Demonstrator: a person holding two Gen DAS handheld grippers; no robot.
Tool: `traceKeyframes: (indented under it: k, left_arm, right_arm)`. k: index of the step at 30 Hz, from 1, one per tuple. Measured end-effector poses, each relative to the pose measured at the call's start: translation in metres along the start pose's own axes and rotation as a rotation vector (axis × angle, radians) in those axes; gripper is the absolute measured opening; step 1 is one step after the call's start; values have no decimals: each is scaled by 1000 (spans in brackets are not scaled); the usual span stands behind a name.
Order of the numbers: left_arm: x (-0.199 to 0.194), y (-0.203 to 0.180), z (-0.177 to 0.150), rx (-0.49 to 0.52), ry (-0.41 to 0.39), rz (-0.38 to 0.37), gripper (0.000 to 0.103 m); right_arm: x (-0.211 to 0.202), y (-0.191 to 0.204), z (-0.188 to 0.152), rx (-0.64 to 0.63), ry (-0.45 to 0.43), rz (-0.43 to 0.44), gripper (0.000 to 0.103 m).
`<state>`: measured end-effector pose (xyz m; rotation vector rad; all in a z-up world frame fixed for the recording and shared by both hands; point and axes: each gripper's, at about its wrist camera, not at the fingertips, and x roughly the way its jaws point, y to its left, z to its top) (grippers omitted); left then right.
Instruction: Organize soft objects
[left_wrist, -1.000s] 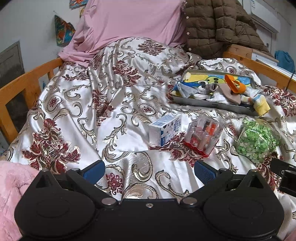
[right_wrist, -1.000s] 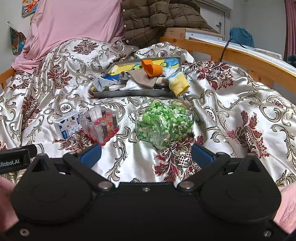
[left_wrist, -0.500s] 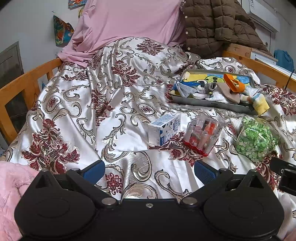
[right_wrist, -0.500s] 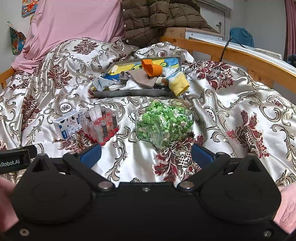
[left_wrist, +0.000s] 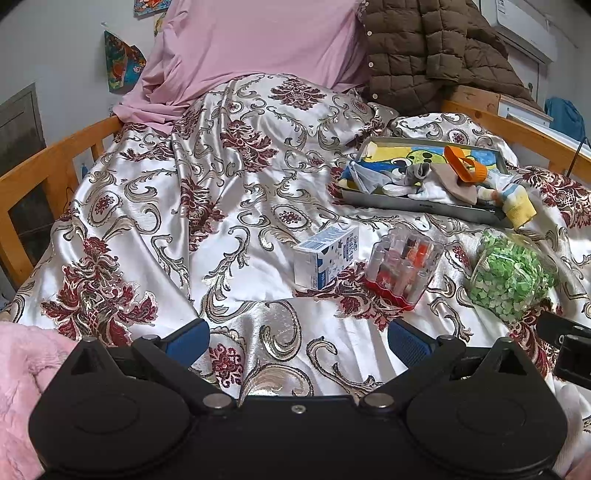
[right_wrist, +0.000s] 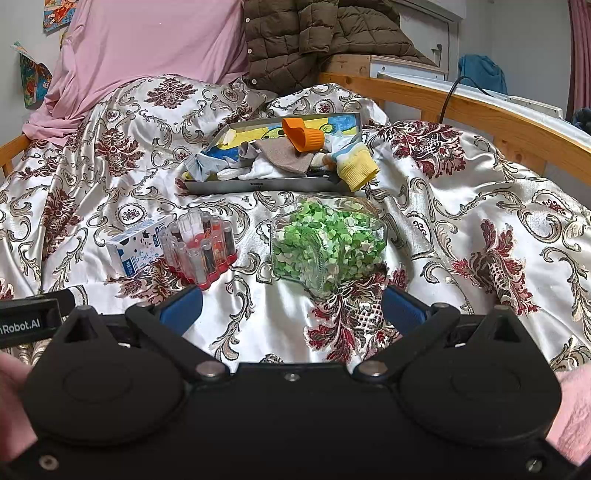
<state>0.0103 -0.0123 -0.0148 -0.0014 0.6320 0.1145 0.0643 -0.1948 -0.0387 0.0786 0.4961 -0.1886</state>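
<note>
A metal tray (left_wrist: 413, 205) (right_wrist: 258, 184) lies far on the bed, holding a pile of socks (left_wrist: 413, 181) (right_wrist: 273, 160), an orange piece (left_wrist: 463, 166) (right_wrist: 304, 136) and a yellow-cuffed sock (left_wrist: 519, 206) (right_wrist: 356, 170) hanging over its front corner. My left gripper (left_wrist: 297, 341) is open low over the patterned bedspread, well short of the tray. My right gripper (right_wrist: 291, 312) is open too, just before a glass jar of green bits (right_wrist: 327, 243) (left_wrist: 511, 273). Neither holds anything.
A small milk carton (left_wrist: 327, 256) (right_wrist: 138, 247) and a clear case of small bottles (left_wrist: 404, 267) (right_wrist: 201, 247) lie mid-bed. Pink pillow (left_wrist: 258, 48) and brown quilted jacket (left_wrist: 436, 55) at the head. Wooden rails (left_wrist: 48, 173) (right_wrist: 480, 114) line both sides. Pink fleece (left_wrist: 22, 387) at lower left.
The left wrist view has shifted slightly, with the objects sitting a little lower and left in frame. The right gripper has stayed put. Both grippers remain open.
</note>
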Motion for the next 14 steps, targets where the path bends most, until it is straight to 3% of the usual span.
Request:
traceKeyframes:
  k: [14]
  left_arm:
    - [0, 0, 2, 5, 4, 1, 102]
  right_arm:
    - [0, 0, 0, 0, 1, 0, 102]
